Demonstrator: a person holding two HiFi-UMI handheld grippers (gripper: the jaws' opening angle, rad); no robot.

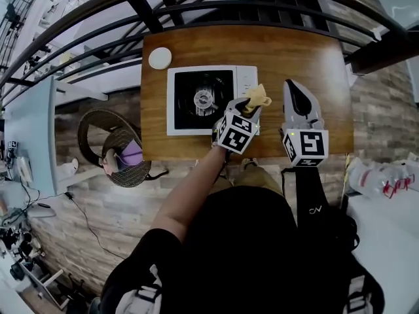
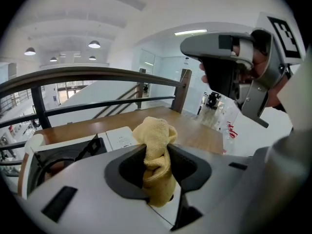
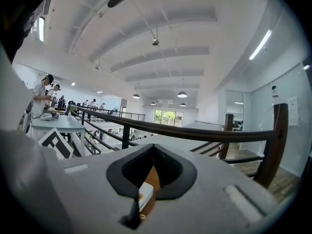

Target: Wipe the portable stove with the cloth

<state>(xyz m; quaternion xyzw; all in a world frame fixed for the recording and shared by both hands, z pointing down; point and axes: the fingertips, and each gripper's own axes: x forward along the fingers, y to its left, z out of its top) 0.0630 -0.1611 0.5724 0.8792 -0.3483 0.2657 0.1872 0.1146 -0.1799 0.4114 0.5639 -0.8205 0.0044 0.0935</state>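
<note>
The left gripper (image 1: 251,104) has its jaws clamped on a bunched yellow cloth (image 1: 259,97), which sticks up past the jaw tips. It holds the cloth over the right edge of the portable stove (image 1: 196,101), by the white control panel; whether the cloth touches the stove cannot be told. The stove lies on the left half of a wooden table (image 1: 288,48), with a round white disc (image 1: 160,58) just beyond its far left corner. The right gripper (image 1: 293,87) hangs over bare wood just right of the left one, tilted upward, its jaws together at the tips with nothing between them.
</note>
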